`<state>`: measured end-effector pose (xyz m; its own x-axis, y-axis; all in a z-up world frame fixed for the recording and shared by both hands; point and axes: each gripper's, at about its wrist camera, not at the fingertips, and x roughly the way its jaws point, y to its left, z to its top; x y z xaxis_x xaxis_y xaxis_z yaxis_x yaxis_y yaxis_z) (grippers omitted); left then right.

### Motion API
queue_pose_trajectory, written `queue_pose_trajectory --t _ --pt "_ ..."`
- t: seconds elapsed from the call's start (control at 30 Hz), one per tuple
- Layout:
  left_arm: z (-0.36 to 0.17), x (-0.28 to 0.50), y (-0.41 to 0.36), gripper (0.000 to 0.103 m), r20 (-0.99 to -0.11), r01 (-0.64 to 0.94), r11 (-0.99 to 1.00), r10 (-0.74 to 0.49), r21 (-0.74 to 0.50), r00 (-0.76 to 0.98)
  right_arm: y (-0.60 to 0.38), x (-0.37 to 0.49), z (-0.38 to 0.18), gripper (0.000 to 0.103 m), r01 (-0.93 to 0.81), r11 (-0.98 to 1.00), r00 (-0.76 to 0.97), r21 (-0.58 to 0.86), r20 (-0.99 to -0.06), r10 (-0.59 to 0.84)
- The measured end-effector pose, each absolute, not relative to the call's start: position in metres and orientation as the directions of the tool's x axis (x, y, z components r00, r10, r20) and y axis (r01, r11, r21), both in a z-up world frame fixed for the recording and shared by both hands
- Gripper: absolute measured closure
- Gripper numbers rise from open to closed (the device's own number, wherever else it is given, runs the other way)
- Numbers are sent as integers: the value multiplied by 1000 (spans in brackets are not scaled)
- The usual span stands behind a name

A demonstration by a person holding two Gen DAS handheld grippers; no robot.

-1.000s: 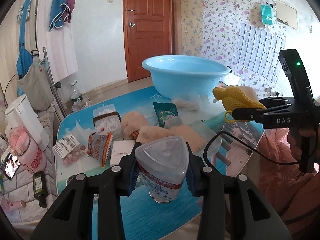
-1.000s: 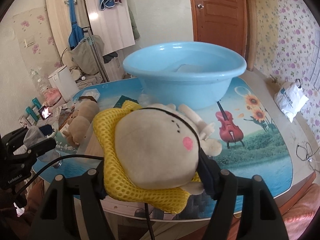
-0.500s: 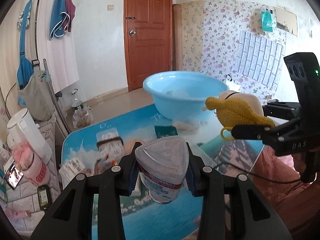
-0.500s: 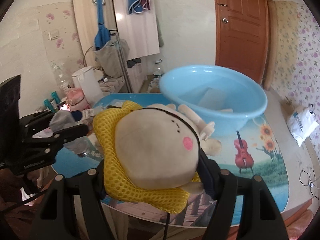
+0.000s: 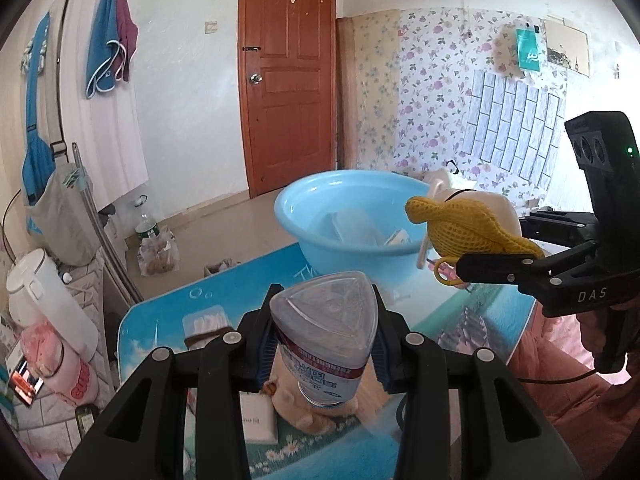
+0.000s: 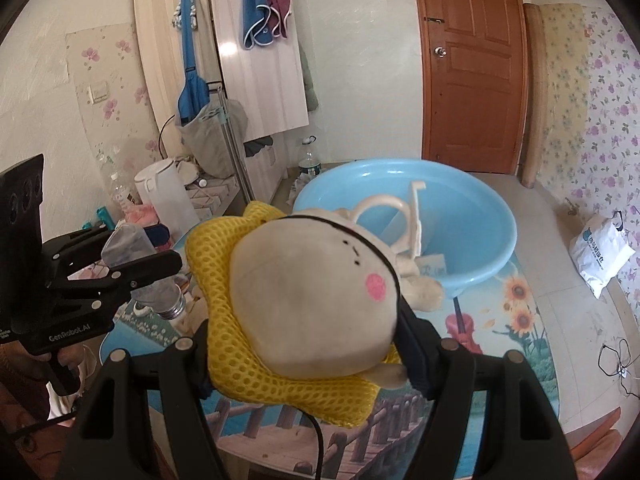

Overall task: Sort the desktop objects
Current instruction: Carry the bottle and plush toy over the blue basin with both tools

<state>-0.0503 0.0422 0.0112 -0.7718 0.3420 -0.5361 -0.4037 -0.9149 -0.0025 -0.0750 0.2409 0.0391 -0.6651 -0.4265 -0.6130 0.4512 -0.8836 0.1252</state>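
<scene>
Left wrist view: left gripper [image 5: 323,344] clamped on a clear plastic container [image 5: 324,336] with a rounded triangular lid and a red-banded label, blue pads pressing both sides; container held off the table [image 5: 160,320], above its near edge. Under and behind it on the table: a tan plush item [image 5: 304,408], partly hidden, a white card or box [image 5: 258,416], and a clear packet with a brown band [image 5: 206,326] toward the left edge. Light blue basin [image 5: 352,216] sits at the far edge of the table, with a clear flat piece and a white item lying inside. Right gripper [image 5: 472,248] enters from the right, held above the right edge, closed on a plush toy [image 5: 468,220] with a cream head and yellow mesh body, level with the basin rim and just beside it. White kettle [image 5: 44,300] and pink cup [image 5: 60,364] stand off the table, to the left. Right wrist view: right gripper [image 6: 304,320] closed tight on the plush toy [image 6: 308,296]; cream face with pink cheek fills the centre, yellow mesh spreading out below and to the left. A white plastic hook [image 6: 400,216] sticks up from the toy's far side. Basin [image 6: 480,216] lies beyond the toy, at the far edge of the table [image 6: 520,340], with a pale slip visible inside. Left gripper [image 6: 148,268] at the left, gripping the container [image 6: 132,256], which hangs above the table's left edge. White plastic bag [image 6: 600,252] lies on the floor, right.
</scene>
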Motion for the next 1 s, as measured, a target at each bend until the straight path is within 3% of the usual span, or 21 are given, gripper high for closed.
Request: queue_pose_trajectory --t 1.0 --pt "29 -122 81 65 -553 -435 -901 359 8 -752 282 -152 25 33 383 -902 -679 200 -600 -422"
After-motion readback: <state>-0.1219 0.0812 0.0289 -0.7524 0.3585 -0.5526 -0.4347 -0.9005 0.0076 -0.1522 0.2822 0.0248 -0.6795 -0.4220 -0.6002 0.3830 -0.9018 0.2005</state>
